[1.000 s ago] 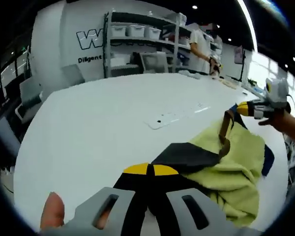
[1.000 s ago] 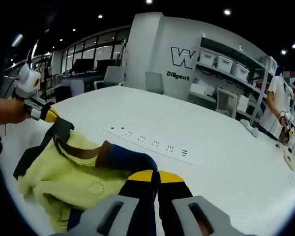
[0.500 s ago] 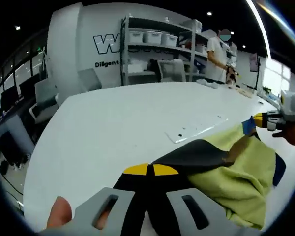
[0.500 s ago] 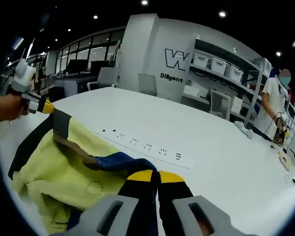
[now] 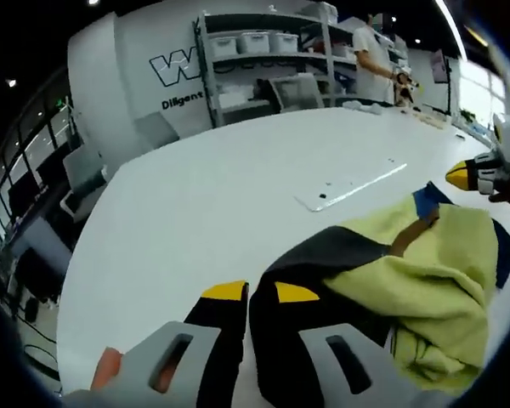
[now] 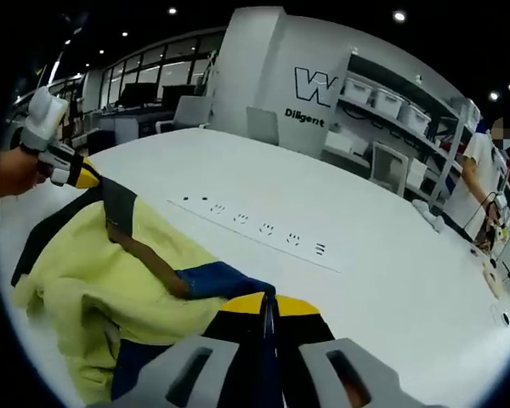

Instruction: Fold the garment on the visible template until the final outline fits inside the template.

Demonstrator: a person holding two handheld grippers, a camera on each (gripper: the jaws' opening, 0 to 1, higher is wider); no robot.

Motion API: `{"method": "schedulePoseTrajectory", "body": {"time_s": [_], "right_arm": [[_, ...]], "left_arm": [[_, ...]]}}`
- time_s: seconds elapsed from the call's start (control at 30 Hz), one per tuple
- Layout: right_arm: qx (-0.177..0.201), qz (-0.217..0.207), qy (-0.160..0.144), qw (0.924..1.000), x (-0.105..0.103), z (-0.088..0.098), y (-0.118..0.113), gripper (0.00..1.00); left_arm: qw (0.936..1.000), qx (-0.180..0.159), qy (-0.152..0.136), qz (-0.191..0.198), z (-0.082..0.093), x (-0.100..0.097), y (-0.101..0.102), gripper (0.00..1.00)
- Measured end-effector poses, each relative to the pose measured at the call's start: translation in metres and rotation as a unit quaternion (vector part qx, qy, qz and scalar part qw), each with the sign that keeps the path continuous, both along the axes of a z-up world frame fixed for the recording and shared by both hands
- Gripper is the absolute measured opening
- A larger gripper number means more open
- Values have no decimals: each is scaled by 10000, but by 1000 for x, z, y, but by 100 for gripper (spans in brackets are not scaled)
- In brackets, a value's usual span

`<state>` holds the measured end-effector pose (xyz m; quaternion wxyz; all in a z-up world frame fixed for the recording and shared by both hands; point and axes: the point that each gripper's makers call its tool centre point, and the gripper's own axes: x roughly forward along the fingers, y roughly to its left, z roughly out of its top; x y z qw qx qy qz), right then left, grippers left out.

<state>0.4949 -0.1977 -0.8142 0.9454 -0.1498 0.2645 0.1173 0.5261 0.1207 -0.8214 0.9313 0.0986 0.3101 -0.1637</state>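
Yellow-green garment (image 5: 425,272) with dark and blue panels lies bunched on the white desk (image 5: 195,195), no template outline discernible. Left tool (image 5: 249,293) jaws slightly parted around a dark panel edge; right tool (image 6: 269,299) clamped tight on a blue corner. Pull both corners apart evenly and lay flat before folding, keeping cloth off the desk edge.
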Motion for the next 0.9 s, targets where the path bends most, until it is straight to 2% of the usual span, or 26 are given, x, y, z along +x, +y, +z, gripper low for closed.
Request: {"method": "schedulePoseTrajectory", "body": {"time_s": [0.1,0.2,0.23,0.33,0.37,0.4,0.43,0.53,0.67,0.77,0.9], "right_arm": [[0,57,-84,9999,-2,8,3,0],[5,71,-156,9999,-4,13,4,0],[30,88,-201,9998,-6,18,6,0],[-4,245,-349,9991,-13,31,14,0],[-10,345,-422,9985,-17,36,18,0],[-5,389,-459,9982,-19,38,21,0],[16,461,-497,9977,-26,43,26,0],[73,630,-576,9963,-43,51,37,0],[-26,892,-554,9945,-63,50,49,0],[40,1063,-437,9934,-87,45,59,0],[36,1173,-296,9927,-110,35,64,0]], "left_arm": [[9998,-117,20,188,6,0,11,21],[9997,-153,9,185,13,-4,12,17],[9997,-198,-17,163,21,-7,10,16],[9982,-465,-385,-66,45,-14,-4,13],[9971,-566,-483,-157,52,-21,-11,14],[9968,-571,-513,-224,54,-25,-14,14],[9962,-557,-483,-461,56,-40,-25,13],[9940,-500,-506,-829,55,-64,-43,12],[9910,-469,-491,-1157,49,-90,-58,12],[9902,-601,-319,-1220,40,-114,-66,12],[9908,-627,-165,-1188,30,-133,-67,12]]}}
